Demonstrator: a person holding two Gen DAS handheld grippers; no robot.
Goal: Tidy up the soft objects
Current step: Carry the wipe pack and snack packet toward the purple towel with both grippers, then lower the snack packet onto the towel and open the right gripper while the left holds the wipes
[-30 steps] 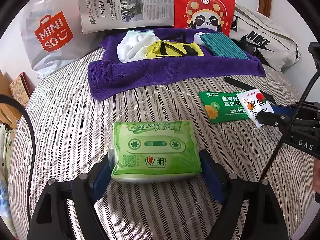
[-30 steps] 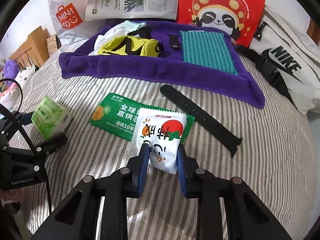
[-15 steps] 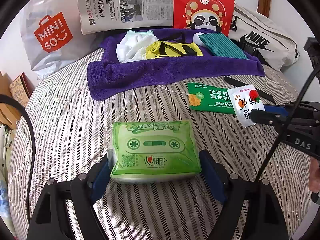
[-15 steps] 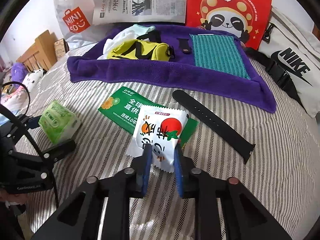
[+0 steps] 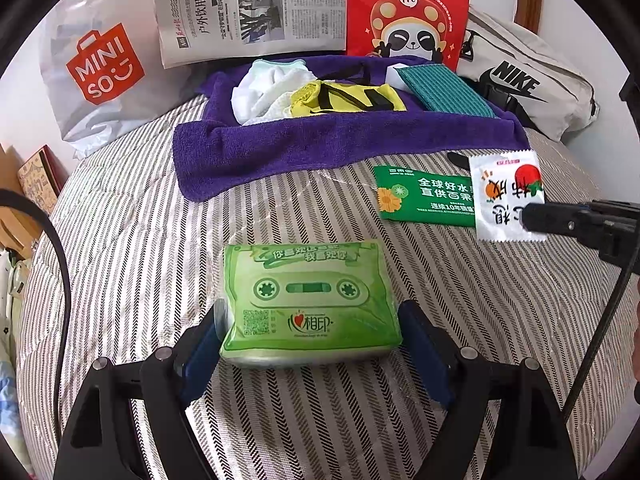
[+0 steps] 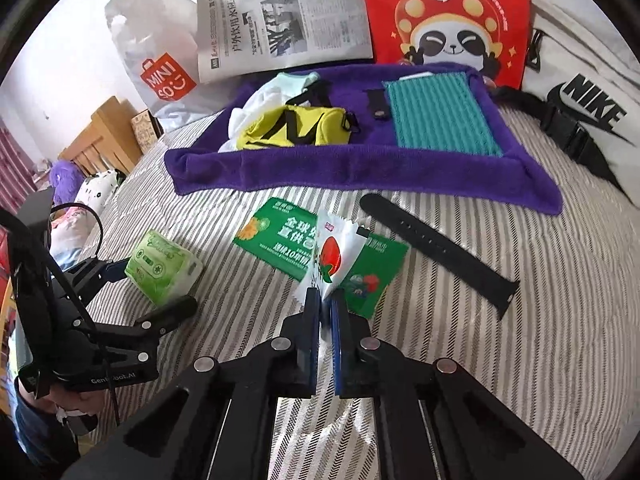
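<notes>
Left wrist view: left gripper has its blue fingers spread wide, one on each side of the green tissue pack; the left one touches the pack's end, the right one stands just beside it, so whether it grips cannot be told. Pack rests on the striped bed, printed face up. Right wrist view: right gripper fingers closed tight on the lower edge of the white snack sachet, which is folded and stands up off the bed, above the green flat packet lying on the cover. Black watch strap lies just right of that packet. Beyond them, purple towel spread on the bed, carrying a white cloth, a yellow pouch and a teal ribbed cloth. Behind the towel: Miniso bag, newspaper, red panda bag, white Nike bag.
</notes>
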